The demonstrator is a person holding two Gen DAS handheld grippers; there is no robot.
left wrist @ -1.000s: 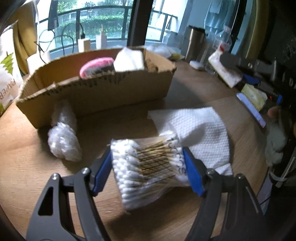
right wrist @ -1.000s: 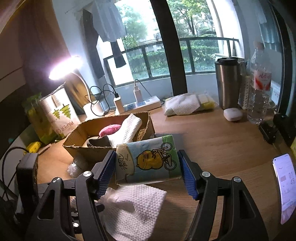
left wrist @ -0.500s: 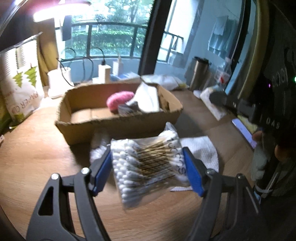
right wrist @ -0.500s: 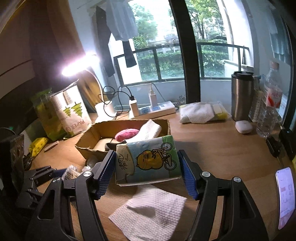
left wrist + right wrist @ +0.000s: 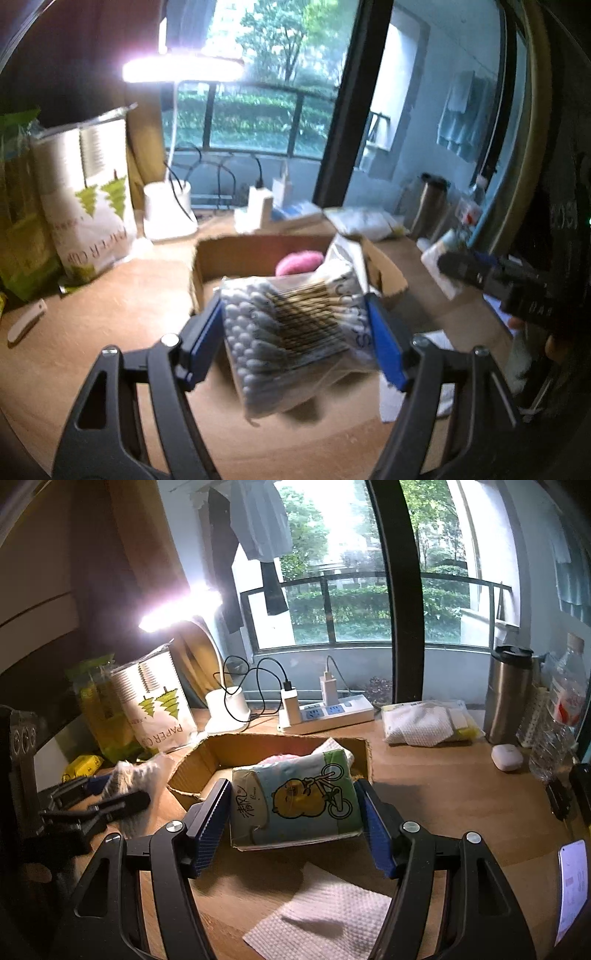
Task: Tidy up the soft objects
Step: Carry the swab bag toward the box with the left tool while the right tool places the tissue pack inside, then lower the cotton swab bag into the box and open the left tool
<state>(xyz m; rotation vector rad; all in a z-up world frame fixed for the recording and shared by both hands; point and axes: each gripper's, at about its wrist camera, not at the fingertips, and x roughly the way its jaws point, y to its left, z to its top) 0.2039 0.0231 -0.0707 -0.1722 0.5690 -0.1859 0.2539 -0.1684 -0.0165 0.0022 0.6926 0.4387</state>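
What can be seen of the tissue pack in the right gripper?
The tissue pack is a soft plastic-wrapped block, white and pale blue with a green band, printed with a yellow cartoon figure on a bicycle. It is clamped by its two ends between the right gripper's blue fingers, held clear of the table in front of the cardboard box.

I can read only "PAPER C…" upside down on the white bag with green trees (image 5: pixel 157 705); the writing on the tissue pack (image 5: pixel 293 799) stays unclear to me.
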